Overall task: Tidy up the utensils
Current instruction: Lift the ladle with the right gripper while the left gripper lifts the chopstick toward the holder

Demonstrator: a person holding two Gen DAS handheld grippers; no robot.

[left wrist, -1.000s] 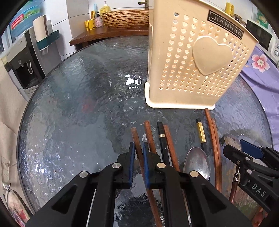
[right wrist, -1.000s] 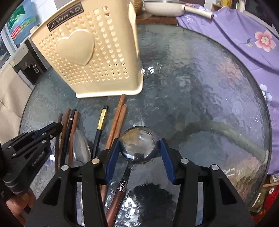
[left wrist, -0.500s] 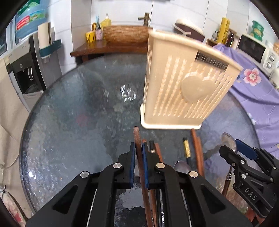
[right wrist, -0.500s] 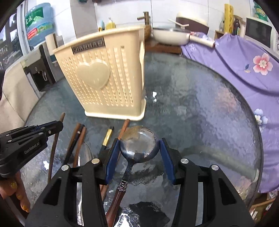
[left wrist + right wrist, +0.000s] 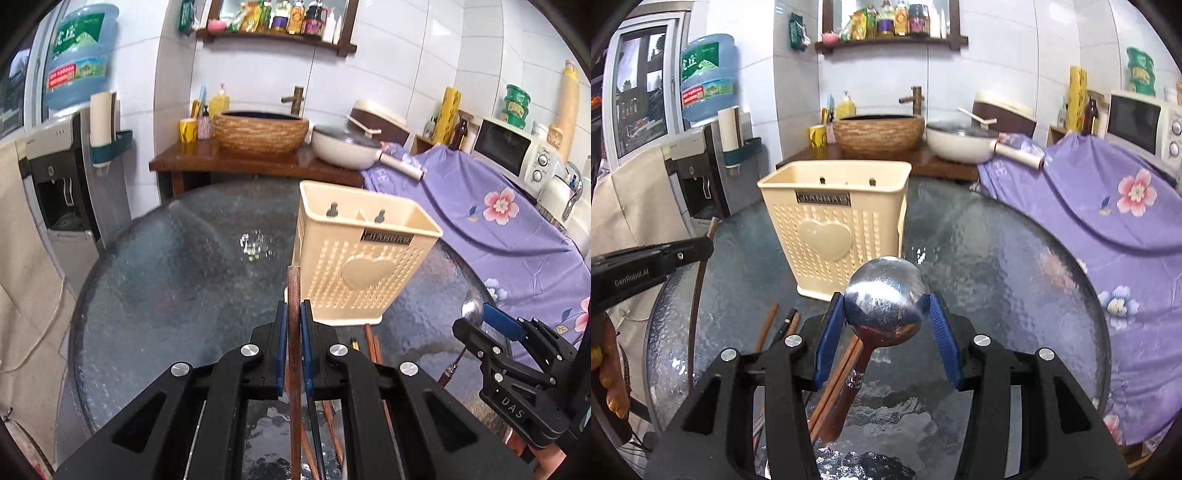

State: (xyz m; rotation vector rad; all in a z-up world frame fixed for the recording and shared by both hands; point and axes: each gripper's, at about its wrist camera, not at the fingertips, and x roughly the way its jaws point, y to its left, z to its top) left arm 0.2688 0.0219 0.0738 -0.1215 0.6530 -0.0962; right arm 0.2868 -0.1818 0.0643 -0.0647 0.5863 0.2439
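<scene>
My left gripper (image 5: 293,315) is shut on a brown wooden chopstick (image 5: 293,288), raised above the round glass table (image 5: 166,277). From the right wrist view the left gripper (image 5: 701,249) shows at the left edge, the chopstick (image 5: 698,291) hanging below it. My right gripper (image 5: 884,299) is shut on the round bowl of a metal spoon (image 5: 884,293) with a brown handle, also lifted off the table. In the left wrist view the right gripper (image 5: 476,319) sits at the right. A cream perforated utensil holder (image 5: 360,258) (image 5: 834,225) stands upright ahead of both grippers. Several chopsticks (image 5: 775,325) lie on the glass below.
Behind the table are a wooden counter with a woven basin (image 5: 260,131) and a white pan (image 5: 345,147). A purple floral cloth (image 5: 498,229) covers the right side, with a microwave (image 5: 517,155) behind. A water dispenser (image 5: 62,173) stands at the left. A person's hand (image 5: 607,380) shows at the left edge.
Both grippers have risen and tilted up, lifting the chopstick and the spoon off the glass. The holder now appears lower and farther away, its open top visible.
</scene>
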